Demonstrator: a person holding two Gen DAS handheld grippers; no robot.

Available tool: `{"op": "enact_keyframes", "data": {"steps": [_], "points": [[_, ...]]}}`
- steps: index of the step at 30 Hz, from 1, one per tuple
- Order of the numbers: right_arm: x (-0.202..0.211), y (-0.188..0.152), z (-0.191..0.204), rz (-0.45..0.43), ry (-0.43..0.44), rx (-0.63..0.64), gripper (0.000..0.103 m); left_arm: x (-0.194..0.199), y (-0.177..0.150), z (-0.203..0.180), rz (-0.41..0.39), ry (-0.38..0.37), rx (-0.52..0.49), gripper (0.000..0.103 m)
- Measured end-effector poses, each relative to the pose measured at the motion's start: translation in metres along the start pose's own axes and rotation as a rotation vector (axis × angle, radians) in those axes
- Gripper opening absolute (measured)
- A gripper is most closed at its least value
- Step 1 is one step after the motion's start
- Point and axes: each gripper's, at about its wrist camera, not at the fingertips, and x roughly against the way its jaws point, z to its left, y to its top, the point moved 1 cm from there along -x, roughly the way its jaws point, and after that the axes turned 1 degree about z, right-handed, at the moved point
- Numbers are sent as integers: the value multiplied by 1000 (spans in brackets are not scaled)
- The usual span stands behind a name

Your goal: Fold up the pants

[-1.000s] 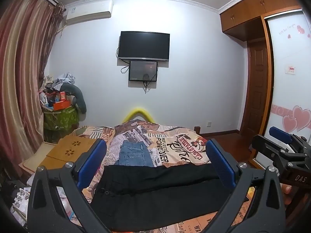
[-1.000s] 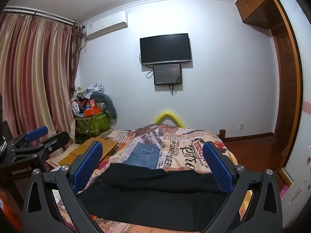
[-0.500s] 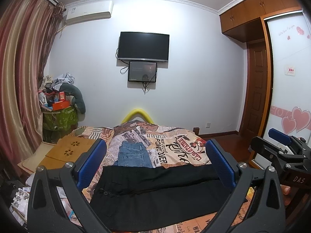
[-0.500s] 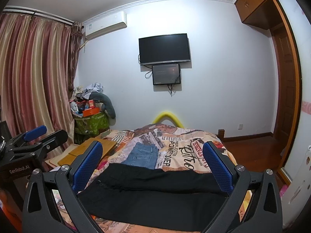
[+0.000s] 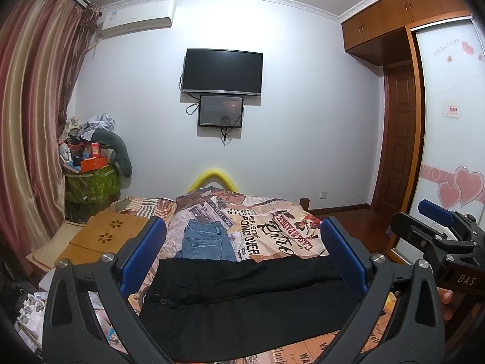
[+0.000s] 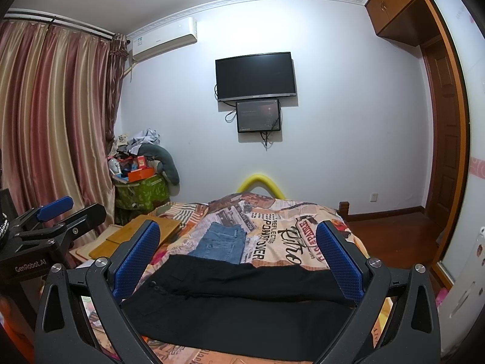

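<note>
Both my left hand-held gripper point(image 5: 242, 254) and right hand-held gripper point(image 6: 238, 251) have barely shifted, jaws wide apart and empty above the black pants point(image 5: 242, 300) lying flat across the frame's bottom on the bed point(image 5: 282, 227), so folding hasn't begun.

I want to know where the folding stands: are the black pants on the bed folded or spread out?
Spread out. The black pants lie full length across the bed, one lengthwise crease only.

Black pants point(image 5: 242, 297); faded blue jeans point(image 5: 209, 241). Bedspread point(image 5: 272, 227) in orange and cream newspaper print with black lettering. Blue pads on black left gripper point(image 5: 242, 257) and right gripper point(image 6: 239, 261). Pink-and-gold striped curtain point(image 6: 54, 127). Wardrobe door point(image 5: 451, 121) white with pink hearts.
</note>
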Motion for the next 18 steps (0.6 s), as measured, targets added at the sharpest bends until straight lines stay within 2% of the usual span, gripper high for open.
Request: {"op": "enact_keyframes", "data": {"steps": [18], "points": [[-1, 0, -3, 0, -3, -4, 102, 0, 0, 1, 1, -5, 1, 103]]}}
